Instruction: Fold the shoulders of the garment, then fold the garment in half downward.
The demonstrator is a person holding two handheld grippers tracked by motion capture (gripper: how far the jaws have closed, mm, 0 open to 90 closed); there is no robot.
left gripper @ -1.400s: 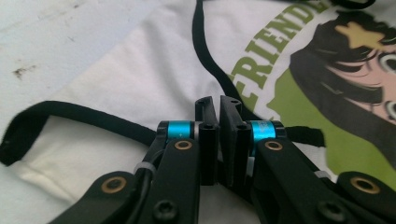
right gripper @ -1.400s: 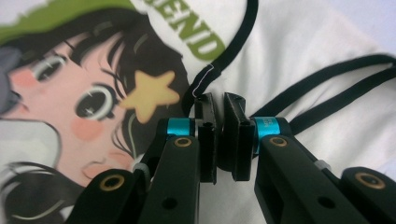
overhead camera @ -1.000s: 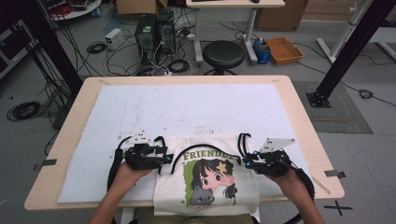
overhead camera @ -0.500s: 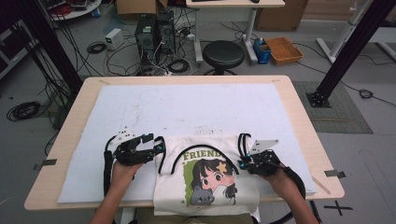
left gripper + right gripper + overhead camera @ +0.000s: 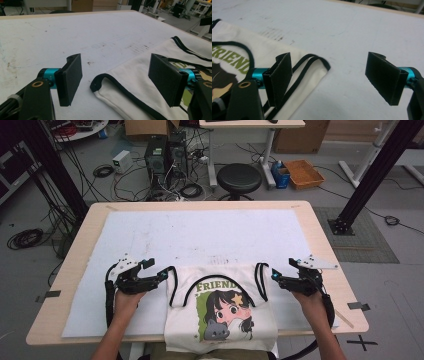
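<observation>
Cream tank top [image 5: 222, 312] with black trim and a cartoon-girl print lies flat on the white mat [image 5: 200, 235] at the tabletop's [image 5: 325, 245] near edge — left gripper [image 5: 161, 276] and right gripper [image 5: 274, 276] just opened, jaws spread, nothing pinched, one beside each shoulder strap.
</observation>
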